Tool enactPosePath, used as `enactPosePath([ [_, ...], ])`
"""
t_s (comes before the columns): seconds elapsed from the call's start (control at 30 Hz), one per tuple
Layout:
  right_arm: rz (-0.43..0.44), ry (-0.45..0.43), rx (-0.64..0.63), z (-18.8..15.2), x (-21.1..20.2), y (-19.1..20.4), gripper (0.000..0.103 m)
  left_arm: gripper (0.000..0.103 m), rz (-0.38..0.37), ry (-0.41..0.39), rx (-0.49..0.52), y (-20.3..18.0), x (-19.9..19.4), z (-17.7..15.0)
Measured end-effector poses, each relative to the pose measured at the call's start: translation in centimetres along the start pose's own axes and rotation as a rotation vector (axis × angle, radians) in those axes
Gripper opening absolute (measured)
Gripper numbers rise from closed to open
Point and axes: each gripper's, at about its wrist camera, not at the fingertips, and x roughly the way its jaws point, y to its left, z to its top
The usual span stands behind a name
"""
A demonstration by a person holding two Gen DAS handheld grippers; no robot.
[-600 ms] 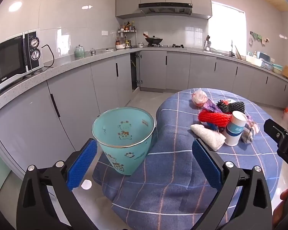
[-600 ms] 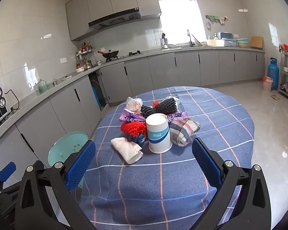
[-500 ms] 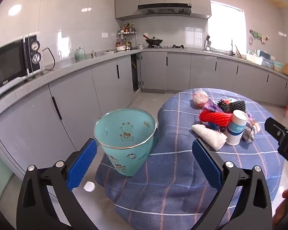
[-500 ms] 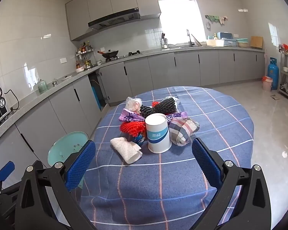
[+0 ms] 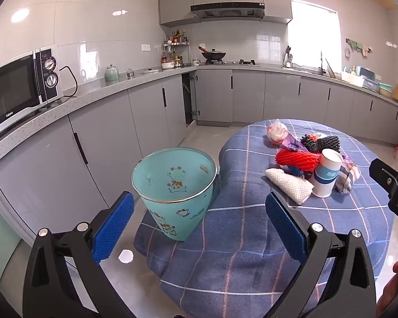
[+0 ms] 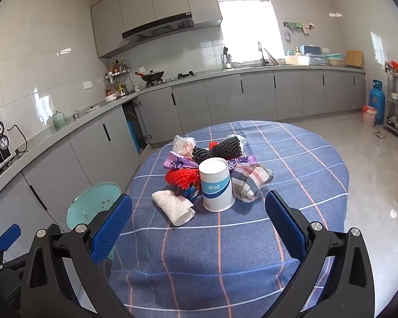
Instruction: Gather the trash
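My left gripper (image 5: pixel 196 220) and right gripper (image 6: pixel 196 220) both stand spread wide, holding nothing. The trash pile (image 6: pixel 212 167) sits on the table (image 6: pixel 318 159) at my right's twelve o'clock; the bin (image 5: pixel 175 188) stands at ten. The upright paper cup (image 6: pixel 216 184) leans among loose pieces, so I think a careless grab may tip it or drag the cloth.

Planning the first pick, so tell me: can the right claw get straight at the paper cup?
Probably yes. The right claw is open and faces the paper cup, which stands at the pile's near edge with only bare tablecloth between; the white foam net lies beside it.
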Motion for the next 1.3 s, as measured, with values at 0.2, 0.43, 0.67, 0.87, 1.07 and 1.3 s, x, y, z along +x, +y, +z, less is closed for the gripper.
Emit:
enactPosePath([
  [0.2,-0.013,0.006,-0.003,0.0,0.0,-0.2,0.099,0.097,0.001,-0.008,0.009,-1.0,-0.3,0.1],
  [0.43,-0.017,0.019,-0.009,-0.1,0.2,0.0,0.099,0.097,-0.001,-0.007,-0.001,-0.7,-0.5,0.3],
  [0.67,-0.013,0.019,-0.019,-0.1,0.2,0.3,0.099,0.097,0.003,-0.006,-0.011,-0.5,-0.6,0.5],
  [0.87,-0.005,0.023,-0.027,-0.2,0.2,0.5,0.099,0.097,0.009,-0.008,-0.015,-0.2,-0.6,0.4],
  [1.07,-0.002,0.023,-0.030,-0.1,0.3,0.6,0.099,0.097,0.014,-0.006,-0.021,0.0,-0.5,0.3],
  [1.3,0.000,0.025,-0.027,-0.3,0.3,0.6,0.099,0.097,0.013,-0.006,-0.022,0.1,-0.6,0.3],
])
